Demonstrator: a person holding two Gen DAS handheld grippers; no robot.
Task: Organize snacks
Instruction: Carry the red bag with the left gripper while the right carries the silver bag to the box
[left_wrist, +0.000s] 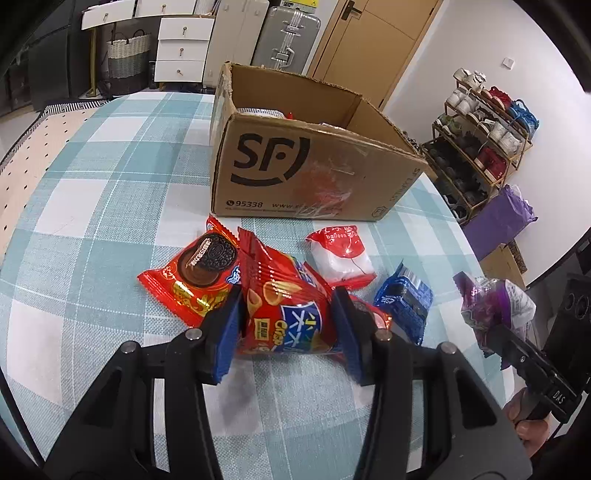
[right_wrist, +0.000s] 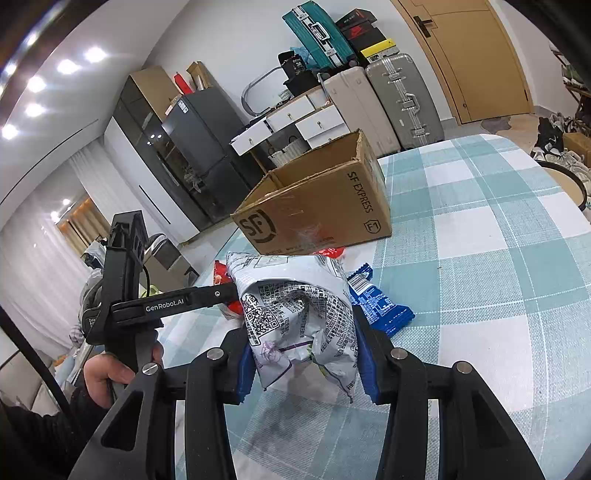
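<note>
We see a bright, evenly lit room; ceiling spotlights (right_wrist: 35, 84) flare upper left, soft shadows pool beneath the fingers, and fisheye curvature darkens every corner.

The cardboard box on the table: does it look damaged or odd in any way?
Yes. The box has a ragged, torn rim at its back left corner, and crumpled clear tape with red residue on its front. It stands upright and open on the table.

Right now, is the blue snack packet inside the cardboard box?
No, the blue packet lies on the checked tablecloth in front of the cardboard box.
</note>
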